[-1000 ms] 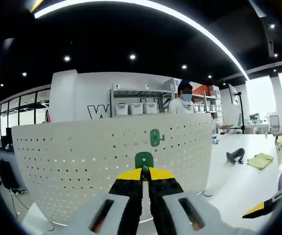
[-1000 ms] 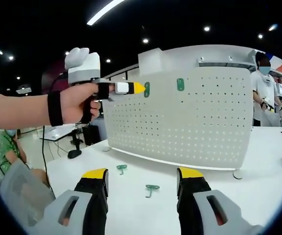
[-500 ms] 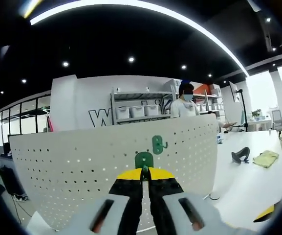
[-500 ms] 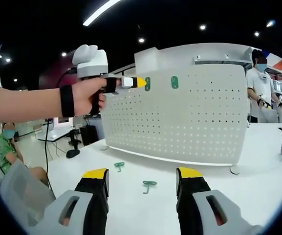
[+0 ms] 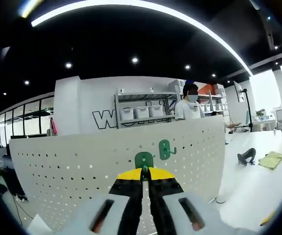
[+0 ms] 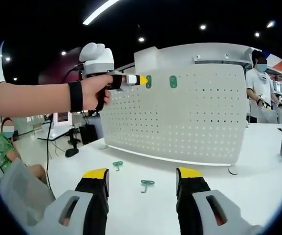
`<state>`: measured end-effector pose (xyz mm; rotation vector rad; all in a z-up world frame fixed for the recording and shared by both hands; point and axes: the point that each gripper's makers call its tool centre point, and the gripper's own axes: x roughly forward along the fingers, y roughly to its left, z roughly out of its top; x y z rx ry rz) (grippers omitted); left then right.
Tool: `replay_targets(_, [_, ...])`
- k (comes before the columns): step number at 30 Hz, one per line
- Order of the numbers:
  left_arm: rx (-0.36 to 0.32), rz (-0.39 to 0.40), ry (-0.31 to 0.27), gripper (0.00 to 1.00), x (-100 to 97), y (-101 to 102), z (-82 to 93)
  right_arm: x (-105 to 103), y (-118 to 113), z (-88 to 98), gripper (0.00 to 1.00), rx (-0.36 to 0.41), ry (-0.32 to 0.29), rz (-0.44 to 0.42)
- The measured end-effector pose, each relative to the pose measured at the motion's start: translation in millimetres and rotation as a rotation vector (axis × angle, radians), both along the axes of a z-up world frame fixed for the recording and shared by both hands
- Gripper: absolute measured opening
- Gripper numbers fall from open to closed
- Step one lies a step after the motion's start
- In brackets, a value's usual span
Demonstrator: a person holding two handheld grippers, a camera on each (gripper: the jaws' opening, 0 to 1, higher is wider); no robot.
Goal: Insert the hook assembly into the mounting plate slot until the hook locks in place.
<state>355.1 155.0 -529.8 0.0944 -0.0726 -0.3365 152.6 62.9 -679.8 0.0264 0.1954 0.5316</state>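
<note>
1. Your left gripper (image 5: 144,172) has its jaws clenched on a green hook (image 5: 143,160), held up near the top edge of the white pegboard (image 5: 82,171). In the right gripper view, the hook (image 6: 148,81) shows just at the yellow tips of the left gripper (image 6: 140,80), close against the board's (image 6: 189,122) upper rows of holes.
2. A second green hook (image 5: 165,149) hangs on the board already, just beside the one you hold. From here I cannot tell whether your hook's tabs have entered any hole.
3. Your right gripper (image 6: 143,182) has its jaws spread wide and grasps nothing. It hovers low over the white table (image 6: 258,196), with two spare green hooks (image 6: 146,184) and (image 6: 117,165) lying flat ahead of it.
4. The main risk is misalignment. If the hook is rolled or tilted in the jaws, its tabs could meet solid board between holes, and pushing would then rock the freestanding board.
5. The grip is thin, on the hook's lower edge. A hard push could make the hook pivot or slip out and drop behind the board.
6. Crowding the mounted hook is possible, since they sit so near; a sideways drift could knock it.
7. Letting go early is another danger: if the hook is not seated and locked, it would likely fall.
</note>
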Motion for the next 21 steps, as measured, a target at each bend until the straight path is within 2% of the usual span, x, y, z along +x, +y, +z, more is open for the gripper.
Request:
replay_targets(14, [0.005,0.015,0.011,0.03,15.2,-9.9,2.0,2.0,-8.4,-2.7,0.56,0.011,0.006,-0.021])
replay_targets(21, [-0.022,0.032,0.033,0.03,16.6,-11.0,-0.3,-1.0,-8.5,-7.4,0.56,0.016,0.019,-0.018])
